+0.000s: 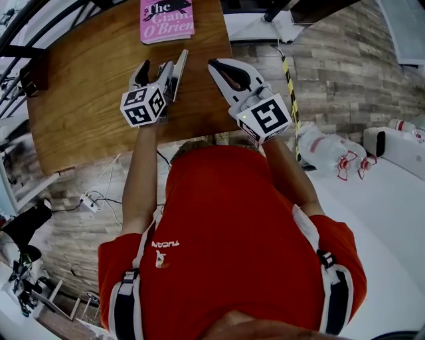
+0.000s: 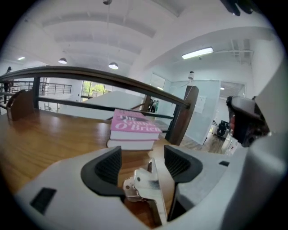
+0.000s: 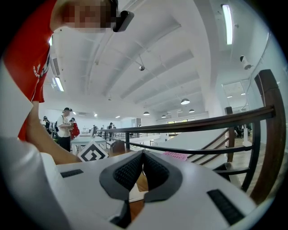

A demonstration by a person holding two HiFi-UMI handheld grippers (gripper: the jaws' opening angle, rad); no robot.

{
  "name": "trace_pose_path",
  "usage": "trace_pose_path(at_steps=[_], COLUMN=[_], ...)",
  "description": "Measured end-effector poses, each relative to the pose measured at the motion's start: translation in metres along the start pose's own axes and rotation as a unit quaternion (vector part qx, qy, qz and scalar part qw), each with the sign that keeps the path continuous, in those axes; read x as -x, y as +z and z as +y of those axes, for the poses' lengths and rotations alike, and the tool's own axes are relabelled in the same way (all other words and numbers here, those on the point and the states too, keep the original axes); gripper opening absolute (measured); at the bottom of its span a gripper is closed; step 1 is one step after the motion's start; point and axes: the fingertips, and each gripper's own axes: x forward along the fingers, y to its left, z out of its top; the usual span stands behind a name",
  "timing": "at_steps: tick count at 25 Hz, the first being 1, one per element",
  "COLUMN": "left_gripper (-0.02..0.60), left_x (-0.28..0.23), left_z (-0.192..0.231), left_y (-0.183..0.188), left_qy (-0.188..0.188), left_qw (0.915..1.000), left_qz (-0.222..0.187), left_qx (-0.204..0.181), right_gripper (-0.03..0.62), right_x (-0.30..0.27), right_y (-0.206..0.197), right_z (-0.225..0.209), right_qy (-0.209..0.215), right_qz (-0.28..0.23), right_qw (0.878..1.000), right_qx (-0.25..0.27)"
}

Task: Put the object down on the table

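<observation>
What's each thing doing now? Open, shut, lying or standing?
Left gripper: fingers open wide.
Brown board with silver metal clip: on edge between those fingers, not squeezed.
Right gripper: shut, empty.
Pink book: closed, flat atop a second book.

Two tongs: left tongs (image 1: 156, 70) and right tongs (image 1: 216, 65). One bench (image 1: 80, 99). One flat metal-clipped piece (image 1: 179, 72). One pink book (image 1: 166, 20), seemingly atop a second book (image 2: 130, 144).
</observation>
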Motion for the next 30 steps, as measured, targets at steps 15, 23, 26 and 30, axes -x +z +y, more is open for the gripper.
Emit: trace_pose_path(at_steps=[15, 23, 26, 30], left_gripper=[0.016, 0.009, 0.009, 0.009], left_x=[0.134, 0.174, 0.180, 0.181], left_z=[-0.080, -0.119, -0.125, -0.126], left_y=[0.125, 0.153, 0.157, 0.155], left_qy=[-0.069, -0.091, -0.095, -0.097], left_qw=[0.9693, 0.9501, 0.9471, 0.9467], left_qz=[-0.235, -0.284, -0.292, -0.293], left_qx=[-0.026, -0.090, -0.094, -0.094], right_gripper=[0.025, 0.025, 0.025, 0.025], right_x=[0.004, 0.019, 0.023, 0.024], right_y=[0.060, 0.083, 0.084, 0.084], right_z=[0.031, 0.048, 0.053, 0.055], right_qy=[0.044, 0.054, 0.057, 0.053], right_qz=[-0.086, -0.116, -0.117, -0.119], right_qw=[0.994, 0.991, 0.991, 0.991], right_qx=[-0.048, -0.028, -0.018, -0.012])
